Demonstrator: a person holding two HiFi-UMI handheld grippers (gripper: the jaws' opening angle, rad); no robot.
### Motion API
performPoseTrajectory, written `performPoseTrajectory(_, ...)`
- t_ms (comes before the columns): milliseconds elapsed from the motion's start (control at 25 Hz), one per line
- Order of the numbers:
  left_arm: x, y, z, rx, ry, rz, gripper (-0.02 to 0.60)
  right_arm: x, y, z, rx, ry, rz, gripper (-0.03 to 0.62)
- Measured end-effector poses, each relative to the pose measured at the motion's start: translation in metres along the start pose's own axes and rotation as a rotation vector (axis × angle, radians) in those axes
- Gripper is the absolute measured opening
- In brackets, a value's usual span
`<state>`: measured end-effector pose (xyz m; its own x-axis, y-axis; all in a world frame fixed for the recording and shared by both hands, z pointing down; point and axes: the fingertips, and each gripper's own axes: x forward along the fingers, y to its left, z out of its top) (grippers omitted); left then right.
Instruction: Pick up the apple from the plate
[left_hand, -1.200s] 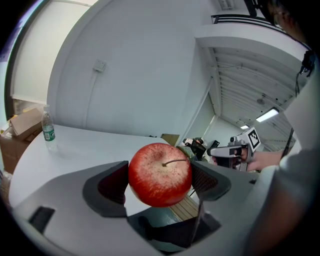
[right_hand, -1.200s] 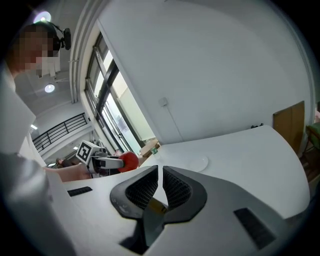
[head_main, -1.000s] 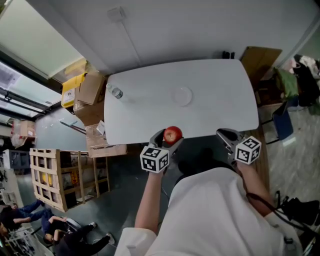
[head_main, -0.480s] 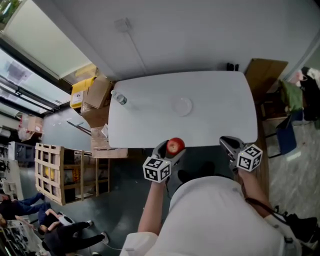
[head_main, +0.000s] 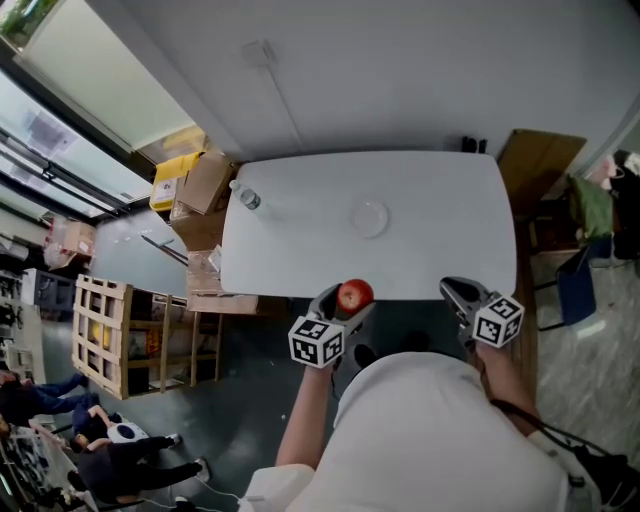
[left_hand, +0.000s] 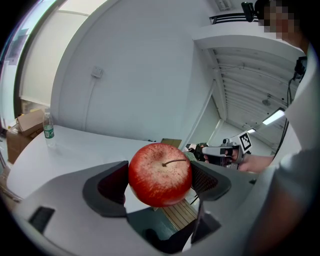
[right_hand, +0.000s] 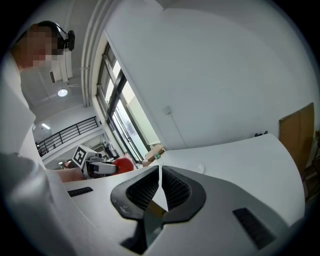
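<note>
Gripping the apple (left_hand: 160, 174) across its widest part, the left gripper (head_main: 340, 304) holds it in the air, well apart from the empty plate (head_main: 369, 219), over the near edge of the table (head_main: 440, 230). The right gripper (right_hand: 160, 189) is pressed together with nothing between its jaws. The fruit looks firm, fairly weighty and smooth-skinned (it could slip or bruise), so a moderate squeeze on opposite sides of its middle seems the safest hold.
</note>
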<state>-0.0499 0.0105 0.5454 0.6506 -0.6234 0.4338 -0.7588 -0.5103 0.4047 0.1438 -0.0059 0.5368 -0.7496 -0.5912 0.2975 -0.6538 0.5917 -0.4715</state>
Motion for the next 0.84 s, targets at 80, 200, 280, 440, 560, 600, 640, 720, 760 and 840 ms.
performPoseTrajectory(80, 0.001, 0.001, 0.000, 0.003, 0.002, 0.005, 0.387, 0.002, -0.002, 0.002, -0.005, -0.003, 0.010, 0.046)
performPoseTrajectory(200, 0.001, 0.002, 0.002, -0.009, -0.001, 0.013, 0.387, 0.002, -0.004, 0.006, -0.004, 0.001, 0.018, 0.046)
performPoseTrajectory(280, 0.001, 0.001, 0.004, -0.018, -0.008, 0.016, 0.387, 0.002, -0.006, 0.008, -0.002, 0.006, 0.021, 0.046)
performPoseTrajectory(440, 0.003, 0.000, 0.008, -0.020, -0.015, 0.018, 0.387, 0.005, -0.008, 0.012, -0.003, 0.012, 0.028, 0.046)
performPoseTrajectory(560, 0.004, 0.001, 0.010, -0.021, -0.019, 0.022, 0.387, 0.006, -0.009, 0.014, -0.003, 0.010, 0.034, 0.046)
performPoseTrajectory(600, 0.005, 0.001, 0.010, -0.021, -0.019, 0.024, 0.387, 0.007, -0.010, 0.014, -0.003, 0.008, 0.036, 0.046)
performPoseTrajectory(640, 0.006, 0.002, 0.009, -0.021, -0.018, 0.024, 0.387, 0.008, -0.010, 0.014, -0.003, 0.008, 0.037, 0.046)
performPoseTrajectory(720, 0.007, 0.002, 0.008, -0.020, -0.015, 0.025, 0.387, 0.008, -0.011, 0.013, -0.005, 0.008, 0.039, 0.046)
performPoseTrajectory(760, 0.007, 0.002, 0.007, -0.019, -0.015, 0.025, 0.387, 0.008, -0.011, 0.013, -0.005, 0.009, 0.040, 0.046)
performPoseTrajectory(840, 0.008, 0.002, 0.007, -0.019, -0.014, 0.026, 0.387, 0.008, -0.012, 0.014, -0.007, 0.010, 0.042, 0.046)
